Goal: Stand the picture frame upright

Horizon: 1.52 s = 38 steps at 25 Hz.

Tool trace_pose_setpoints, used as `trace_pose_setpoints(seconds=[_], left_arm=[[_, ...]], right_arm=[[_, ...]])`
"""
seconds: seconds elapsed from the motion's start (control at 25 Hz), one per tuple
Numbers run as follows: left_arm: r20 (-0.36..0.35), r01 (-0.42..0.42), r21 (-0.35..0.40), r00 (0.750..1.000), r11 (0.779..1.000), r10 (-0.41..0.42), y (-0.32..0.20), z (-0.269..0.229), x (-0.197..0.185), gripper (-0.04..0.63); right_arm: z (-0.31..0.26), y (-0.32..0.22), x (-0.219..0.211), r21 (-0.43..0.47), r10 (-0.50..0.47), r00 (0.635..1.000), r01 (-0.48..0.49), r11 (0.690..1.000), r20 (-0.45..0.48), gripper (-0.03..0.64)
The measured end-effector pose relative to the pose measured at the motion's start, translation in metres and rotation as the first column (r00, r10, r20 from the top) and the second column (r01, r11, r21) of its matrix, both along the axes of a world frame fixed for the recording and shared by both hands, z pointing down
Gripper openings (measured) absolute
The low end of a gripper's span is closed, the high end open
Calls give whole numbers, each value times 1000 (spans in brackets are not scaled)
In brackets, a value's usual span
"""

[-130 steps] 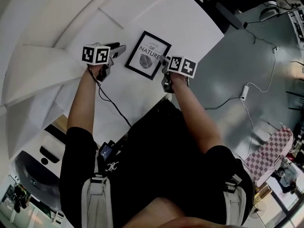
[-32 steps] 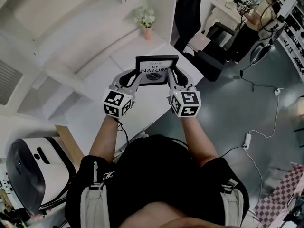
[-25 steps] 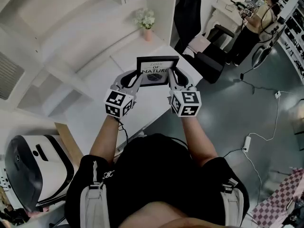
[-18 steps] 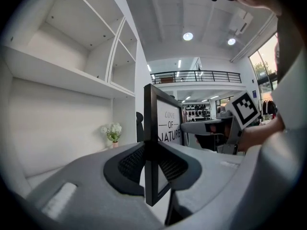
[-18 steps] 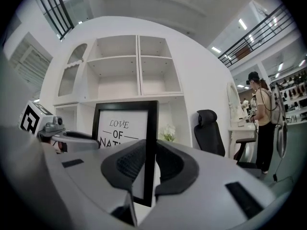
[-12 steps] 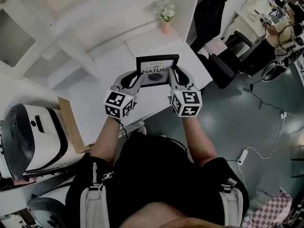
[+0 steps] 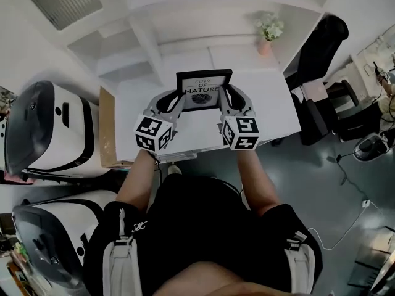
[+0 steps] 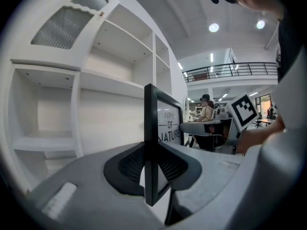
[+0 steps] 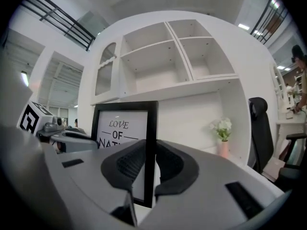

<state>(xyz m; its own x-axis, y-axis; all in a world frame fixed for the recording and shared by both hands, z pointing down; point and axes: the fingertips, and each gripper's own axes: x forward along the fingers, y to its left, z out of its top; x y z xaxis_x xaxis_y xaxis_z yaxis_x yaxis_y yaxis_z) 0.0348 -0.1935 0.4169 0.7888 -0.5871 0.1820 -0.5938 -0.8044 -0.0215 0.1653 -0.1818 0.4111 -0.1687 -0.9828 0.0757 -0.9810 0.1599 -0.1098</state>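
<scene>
A black picture frame (image 7: 203,90) with a white print reading "LOVE OF NATURE" is held upright above the white table (image 7: 271,113), facing me. My left gripper (image 7: 174,100) is shut on the frame's left edge (image 8: 150,147). My right gripper (image 7: 227,97) is shut on its right edge (image 9: 150,152). In both gripper views the frame's black rim sits squeezed between the dark pads. The frame's lower edge is hidden behind the grippers in the head view.
A white shelf unit (image 7: 185,29) rises behind the table, with a small vase of white flowers (image 7: 268,32) at the back right. A black chair (image 7: 318,45) stands to the right. White machines (image 7: 43,128) sit on the left.
The head view has swung, so the room has shifted around me. The grippers and the frame keep the same place and grip in the view.
</scene>
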Motion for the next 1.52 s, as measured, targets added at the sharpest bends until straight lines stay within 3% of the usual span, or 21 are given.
trace_pose_setpoints(seconds=[0.32, 0.64, 1.04, 1.52], left_arm=[[1, 152, -5, 988, 988, -152, -25, 9, -82, 83], [-17, 195, -91, 980, 977, -198, -63, 33, -146, 84], [13, 153, -208, 988, 966, -154, -124, 91, -184, 86], [40, 85, -310, 996, 947, -77, -174, 170, -182, 86]], right_arm=[[9, -46, -82, -24, -150, 989, 149, 988, -11, 66], [28, -91, -147, -68, -202, 979, 200, 977, -34, 66], [80, -143, -185, -181, -161, 985, 147, 972, -62, 67], [154, -184, -184, -288, -88, 992, 59, 956, -90, 67]])
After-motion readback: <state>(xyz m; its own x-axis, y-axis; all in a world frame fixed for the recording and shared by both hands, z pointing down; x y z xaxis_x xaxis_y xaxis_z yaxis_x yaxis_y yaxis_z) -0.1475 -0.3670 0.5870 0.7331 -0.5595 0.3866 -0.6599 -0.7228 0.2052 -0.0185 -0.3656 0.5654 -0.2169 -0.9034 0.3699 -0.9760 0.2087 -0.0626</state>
